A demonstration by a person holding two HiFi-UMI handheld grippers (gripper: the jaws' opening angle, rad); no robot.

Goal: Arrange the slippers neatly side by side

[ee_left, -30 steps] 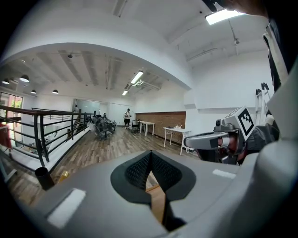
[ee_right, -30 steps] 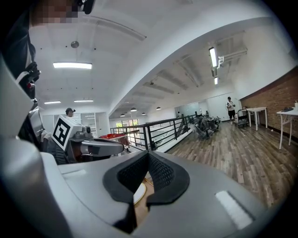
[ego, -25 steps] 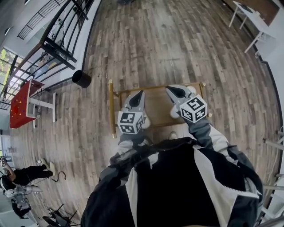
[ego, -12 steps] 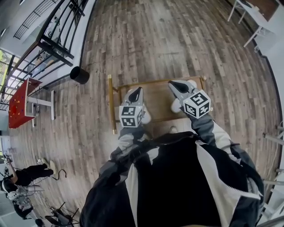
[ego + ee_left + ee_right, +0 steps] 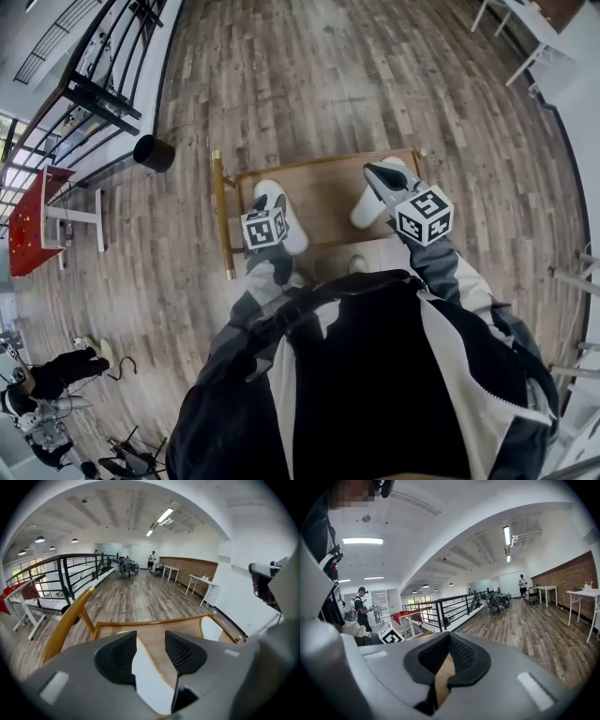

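Two white slippers lie apart on a low wooden platform (image 5: 323, 192) with yellow rails. The left slipper (image 5: 286, 225) is under my left gripper (image 5: 262, 208), which points down at it. In the left gripper view the left gripper (image 5: 150, 644) has just been opening its jaws. They stand apart with that slipper (image 5: 150, 681) between them and the pads off it. The right slipper (image 5: 367, 208) (image 5: 211, 629) lies at the platform's right side. My right gripper (image 5: 373, 172) (image 5: 449, 656) hovers above it, shut and empty.
A yellow rail (image 5: 221, 220) (image 5: 65, 620) runs along the platform's left side. A black round bin (image 5: 155, 152) and a red table (image 5: 33, 220) stand to the left by a black railing (image 5: 103, 66). White tables (image 5: 553, 37) stand at the far right. People are at the lower left (image 5: 56, 370).
My left gripper has dropped down onto the left slipper and its jaws have opened. My right gripper has shifted slightly and stays shut.
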